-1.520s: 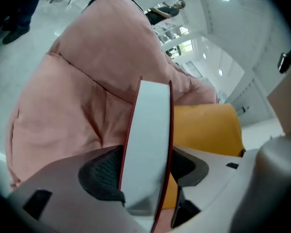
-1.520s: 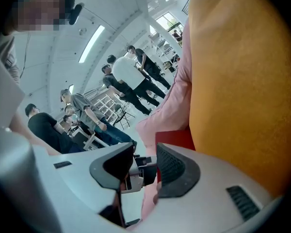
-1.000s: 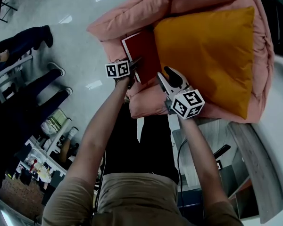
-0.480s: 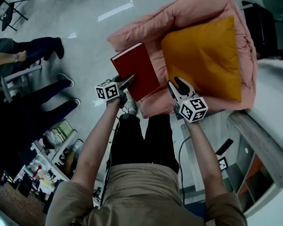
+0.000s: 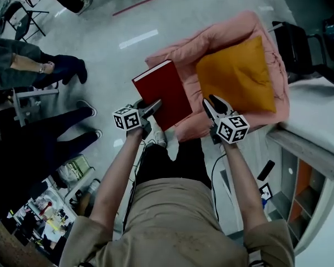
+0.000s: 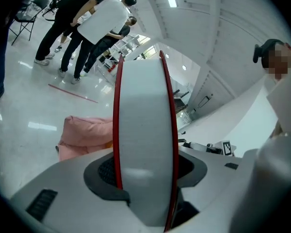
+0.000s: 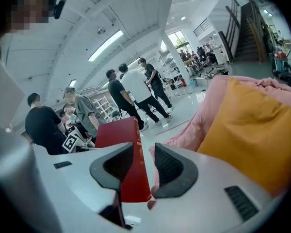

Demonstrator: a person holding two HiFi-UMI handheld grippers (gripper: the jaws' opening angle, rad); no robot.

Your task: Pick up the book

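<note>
The left gripper (image 5: pixel 152 107) is clenched on the near edge of the red book (image 5: pixel 162 92), held in the air by the pink beanbag (image 5: pixel 222 35), while the right gripper (image 5: pixel 212 103) gapes empty, so this 1-edge pinch could let the book swing and slip out.

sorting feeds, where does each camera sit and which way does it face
Head view: on the person's head, facing steeply down at the red book and orange cushion; both forearms show.
Left gripper view: on the left gripper, facing along jaws shut on the book.
Right gripper view: on the right gripper, facing along open jaws.
All three show the book.
</note>
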